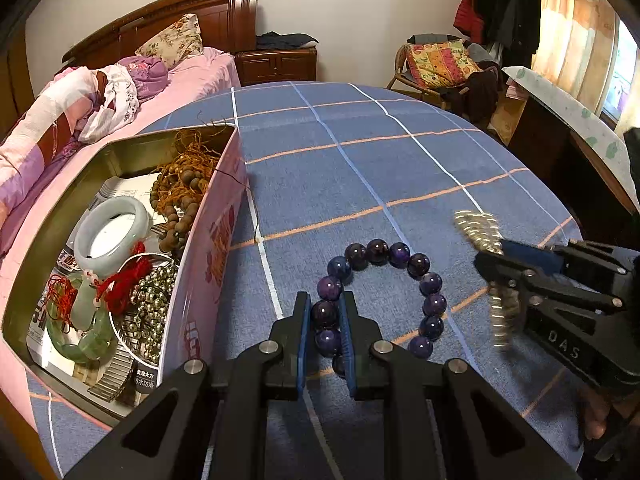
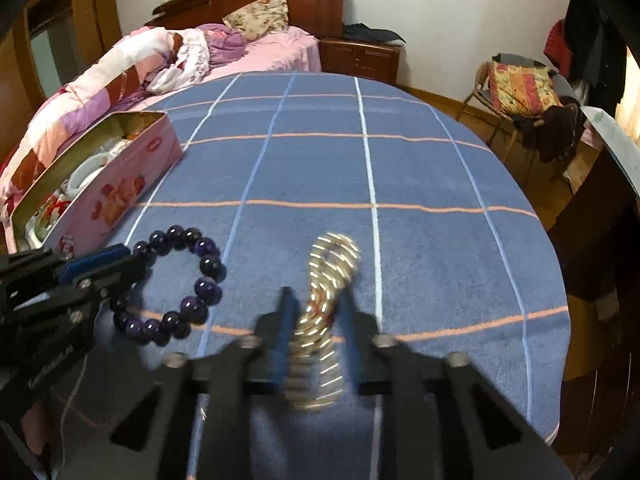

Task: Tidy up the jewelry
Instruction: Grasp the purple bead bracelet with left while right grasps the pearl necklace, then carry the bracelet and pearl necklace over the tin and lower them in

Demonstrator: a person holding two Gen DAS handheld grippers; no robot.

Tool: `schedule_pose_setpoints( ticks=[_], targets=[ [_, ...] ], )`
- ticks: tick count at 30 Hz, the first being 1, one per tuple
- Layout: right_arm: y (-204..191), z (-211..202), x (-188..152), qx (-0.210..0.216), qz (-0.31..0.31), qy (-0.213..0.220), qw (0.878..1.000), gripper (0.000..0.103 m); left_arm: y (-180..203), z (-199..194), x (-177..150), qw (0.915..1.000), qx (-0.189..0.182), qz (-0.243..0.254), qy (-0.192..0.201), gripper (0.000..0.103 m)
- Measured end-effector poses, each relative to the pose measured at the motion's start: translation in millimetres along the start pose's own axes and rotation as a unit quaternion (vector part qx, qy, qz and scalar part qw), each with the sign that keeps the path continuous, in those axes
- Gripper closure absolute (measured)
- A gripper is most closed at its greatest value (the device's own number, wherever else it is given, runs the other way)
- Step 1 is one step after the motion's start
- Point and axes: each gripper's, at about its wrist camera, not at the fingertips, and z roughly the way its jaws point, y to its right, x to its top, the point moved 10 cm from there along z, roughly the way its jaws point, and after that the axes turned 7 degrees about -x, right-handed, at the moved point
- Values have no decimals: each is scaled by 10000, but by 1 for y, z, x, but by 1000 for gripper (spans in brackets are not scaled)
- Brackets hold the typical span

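Note:
A purple bead bracelet (image 1: 416,280) lies on the blue checked cloth. My left gripper (image 1: 327,312) is shut on its near-left beads, still low on the cloth. It also shows in the right wrist view (image 2: 200,276), with the left gripper (image 2: 124,262) at its left side. My right gripper (image 2: 316,312) is closed on a gold chain bracelet (image 2: 328,276), blurred by motion. In the left wrist view the right gripper (image 1: 494,266) holds the chain (image 1: 478,228) at the right. A pink tin box (image 1: 224,248) at the left holds other jewelry.
In the tin lie a pale jade bangle (image 1: 114,228), brown wooden beads (image 1: 184,196), a green bracelet with red cord (image 1: 80,320) and a silver bead chain (image 1: 150,316). A bed (image 2: 200,52) stands behind the table, a chair (image 2: 520,92) at far right.

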Motion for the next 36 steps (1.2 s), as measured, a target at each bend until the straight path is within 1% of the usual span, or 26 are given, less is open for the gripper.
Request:
schedule_pose_setpoints(
  ticks=[6, 13, 18, 29, 36],
  targets=[
    [-7, -1, 1, 285, 24, 57, 9996, 87, 0, -2, 1, 9999, -52, -24, 87, 89],
    [-11, -8, 3, 365, 56, 155, 9992, 87, 1, -14, 5, 9994, -128, -29, 328, 89],
    [-13, -19, 9, 452, 84, 295, 9985, 88, 6, -22, 6, 9991, -153, 55, 404, 89],
    [-20, -37, 18, 554, 97, 565, 9968, 88, 16, -59, 22, 9963, -216, 215, 806, 89],
    [-27, -55, 30, 686, 148, 825, 9941, 87, 22, -88, 32, 9935, -276, 334, 1052, 89]
  ],
)
